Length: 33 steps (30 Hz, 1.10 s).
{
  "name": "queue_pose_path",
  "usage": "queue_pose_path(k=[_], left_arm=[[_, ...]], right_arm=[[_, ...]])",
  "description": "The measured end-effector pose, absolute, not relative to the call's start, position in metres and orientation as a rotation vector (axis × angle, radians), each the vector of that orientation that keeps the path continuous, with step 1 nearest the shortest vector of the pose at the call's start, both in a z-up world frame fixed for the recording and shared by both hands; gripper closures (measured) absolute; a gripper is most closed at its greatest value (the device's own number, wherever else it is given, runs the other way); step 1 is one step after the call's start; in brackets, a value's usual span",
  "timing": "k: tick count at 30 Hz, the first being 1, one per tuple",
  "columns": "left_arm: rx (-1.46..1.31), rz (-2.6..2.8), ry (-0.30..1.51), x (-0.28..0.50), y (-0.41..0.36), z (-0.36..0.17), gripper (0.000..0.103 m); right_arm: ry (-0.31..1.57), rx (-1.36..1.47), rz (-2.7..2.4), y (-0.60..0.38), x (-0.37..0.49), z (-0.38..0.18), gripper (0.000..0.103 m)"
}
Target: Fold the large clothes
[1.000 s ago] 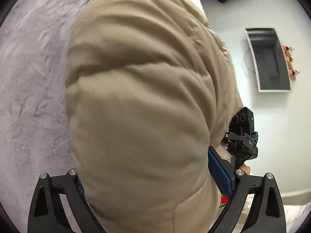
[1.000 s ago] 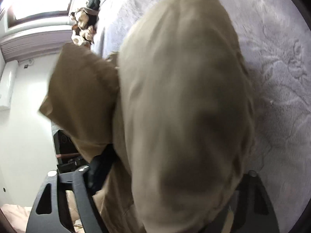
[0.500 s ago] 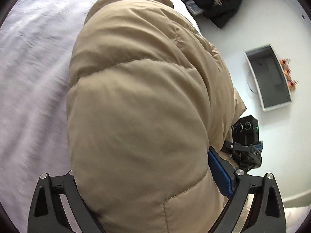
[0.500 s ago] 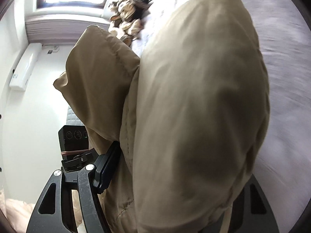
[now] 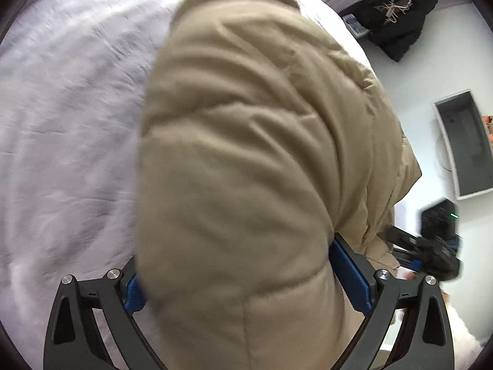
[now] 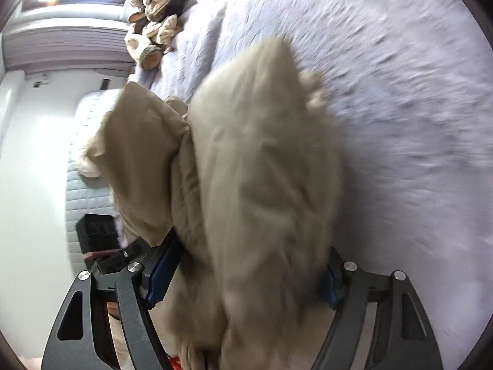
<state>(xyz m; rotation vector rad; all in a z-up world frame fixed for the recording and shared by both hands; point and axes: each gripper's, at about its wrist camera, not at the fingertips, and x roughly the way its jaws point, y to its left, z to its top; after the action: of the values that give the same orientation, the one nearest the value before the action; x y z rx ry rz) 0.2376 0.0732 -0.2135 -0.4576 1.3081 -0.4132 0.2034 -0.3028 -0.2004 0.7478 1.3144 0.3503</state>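
A tan puffer jacket (image 5: 246, 160) fills the left wrist view, held above a pale lilac bedspread (image 5: 61, 123). My left gripper (image 5: 243, 277) is shut on a thick quilted fold of it; blue pads (image 5: 351, 277) press both sides. In the right wrist view the jacket (image 6: 265, 191) hangs bunched and blurred, with a flap (image 6: 138, 160) sticking out left. My right gripper (image 6: 246, 274) is shut on the jacket. The other gripper shows at the right edge (image 5: 431, 246) of the left wrist view.
The bedspread (image 6: 400, 92) spreads wide on the right. Stuffed toys (image 6: 157, 18) lie at its far end by a window. A dark garment (image 5: 397, 15) hangs on the wall, beside a grey wall box (image 5: 465, 141). A quilted white mattress side (image 6: 80, 154) is at left.
Both grippers have swung with the jacket toward the bed; more bedspread shows, the jacket has slumped lower and looser in the right view, and the frames are motion-blurred.
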Motion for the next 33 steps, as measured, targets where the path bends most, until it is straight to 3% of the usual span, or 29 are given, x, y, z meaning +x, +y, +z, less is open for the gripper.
queue_pose_path(k=[3, 5, 6, 7, 9, 16, 24, 33], left_arm=[[-0.394, -0.367, 1.233, 0.225, 0.078, -0.187, 0.003], [-0.361, -0.36, 1.173, 0.212, 0.08, -0.167, 0.003], [-0.354, -0.359, 1.16, 0.203, 0.082, -0.16, 0.003], [-0.343, -0.36, 1.147, 0.196, 0.084, -0.155, 0.003], [-0.309, -0.362, 1.136, 0.18, 0.084, -0.15, 0.003], [-0.206, -0.352, 1.237, 0.148, 0.082, -0.186, 0.003], [-0.159, -0.339, 1.25, 0.141, 0.072, -0.191, 0.003], [-0.18, -0.275, 1.258, 0.127, 0.079, -0.168, 0.003]], right_arm=[[1.282, 0.644, 0.263, -0.305, 0.181, -0.168, 0.025], [1.232, 0.604, 0.243, -0.313, 0.167, -0.143, 0.041], [1.215, 0.598, 0.253, -0.315, 0.17, -0.126, 0.059], [1.201, 0.586, 0.27, -0.31, 0.164, -0.116, 0.069], [1.184, 0.534, 0.305, -0.287, 0.15, -0.101, 0.073], [1.281, 0.288, 0.294, -0.216, 0.121, -0.132, 0.074], [1.406, 0.307, 0.18, -0.227, 0.118, -0.203, 0.076], [1.422, 0.333, 0.158, -0.229, 0.12, -0.185, 0.074]])
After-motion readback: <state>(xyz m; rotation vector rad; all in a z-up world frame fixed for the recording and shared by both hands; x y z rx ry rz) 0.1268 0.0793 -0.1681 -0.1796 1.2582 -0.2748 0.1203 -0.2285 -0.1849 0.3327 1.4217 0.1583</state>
